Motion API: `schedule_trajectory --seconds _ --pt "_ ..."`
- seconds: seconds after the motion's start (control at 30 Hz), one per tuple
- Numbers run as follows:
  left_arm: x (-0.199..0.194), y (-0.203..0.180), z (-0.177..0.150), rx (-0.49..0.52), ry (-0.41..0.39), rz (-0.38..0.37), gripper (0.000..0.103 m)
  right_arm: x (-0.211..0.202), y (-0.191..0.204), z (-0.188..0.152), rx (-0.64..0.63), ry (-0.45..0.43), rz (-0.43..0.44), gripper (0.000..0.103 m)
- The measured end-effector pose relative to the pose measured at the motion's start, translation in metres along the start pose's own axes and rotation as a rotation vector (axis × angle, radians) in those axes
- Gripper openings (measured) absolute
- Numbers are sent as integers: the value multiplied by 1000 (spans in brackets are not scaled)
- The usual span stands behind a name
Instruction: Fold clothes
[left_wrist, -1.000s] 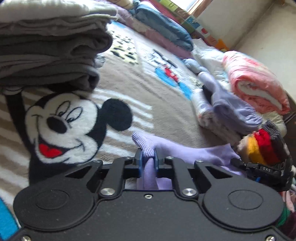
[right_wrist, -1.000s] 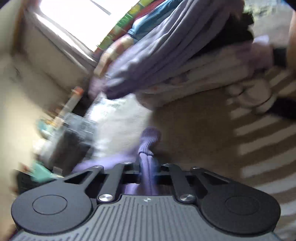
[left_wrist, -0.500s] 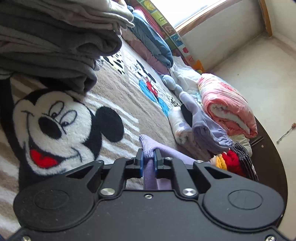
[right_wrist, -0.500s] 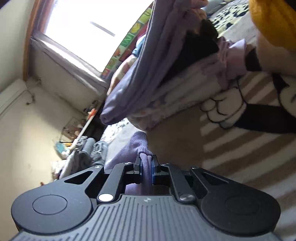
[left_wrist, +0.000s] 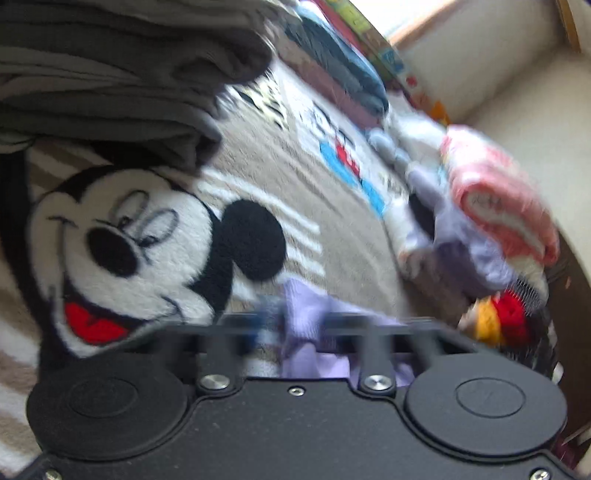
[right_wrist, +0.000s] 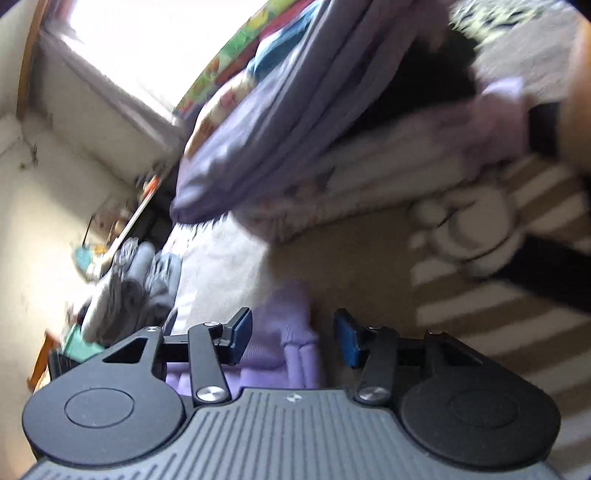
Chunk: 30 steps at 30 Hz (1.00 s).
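A small lilac knit garment (left_wrist: 306, 325) lies on the Mickey Mouse blanket (left_wrist: 122, 236). My left gripper (left_wrist: 295, 321) is open, its blurred jaws standing apart on either side of the garment's ribbed end. In the right wrist view the same lilac garment (right_wrist: 288, 332) lies between the parted jaws of my right gripper (right_wrist: 293, 332), which is open, with blue pads (right_wrist: 347, 338) clear of the cloth. Both views are motion-blurred.
A stack of folded grey clothes (left_wrist: 110, 74) sits at the upper left. A pile of lavender and white clothes (left_wrist: 454, 243) and a rolled pink blanket (left_wrist: 498, 199) lie to the right. The lavender pile (right_wrist: 295, 122) rises close ahead of the right gripper; grey clothes (right_wrist: 129, 288) lie left.
Both grippers were shut on the lilac garment and have opened, letting it go onto the blanket. Both cameras shifted slightly.
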<state>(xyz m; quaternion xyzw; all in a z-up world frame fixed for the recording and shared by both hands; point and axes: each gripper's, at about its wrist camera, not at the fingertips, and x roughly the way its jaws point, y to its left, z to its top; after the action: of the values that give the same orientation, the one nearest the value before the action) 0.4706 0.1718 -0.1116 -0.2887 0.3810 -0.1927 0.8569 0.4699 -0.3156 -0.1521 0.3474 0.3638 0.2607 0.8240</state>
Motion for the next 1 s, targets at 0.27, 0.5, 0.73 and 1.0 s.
schedule_trajectory --seconds 0.27,0.5,0.73,1.0 --pt "-3 18 -13 -3 -96 23 6 11 -32 -7 59 -12 53 12" --pt "2 0 -15 80 -73 141 14 12 25 -2 -274 19 -220 18" --pt "-31 -34 -17 176 -172 216 24 -44 67 -12 -548 -29 -388 39" --pt "-76 -95 -85 302 -122 104 25 -77 74 -65 -590 140 -227 24"
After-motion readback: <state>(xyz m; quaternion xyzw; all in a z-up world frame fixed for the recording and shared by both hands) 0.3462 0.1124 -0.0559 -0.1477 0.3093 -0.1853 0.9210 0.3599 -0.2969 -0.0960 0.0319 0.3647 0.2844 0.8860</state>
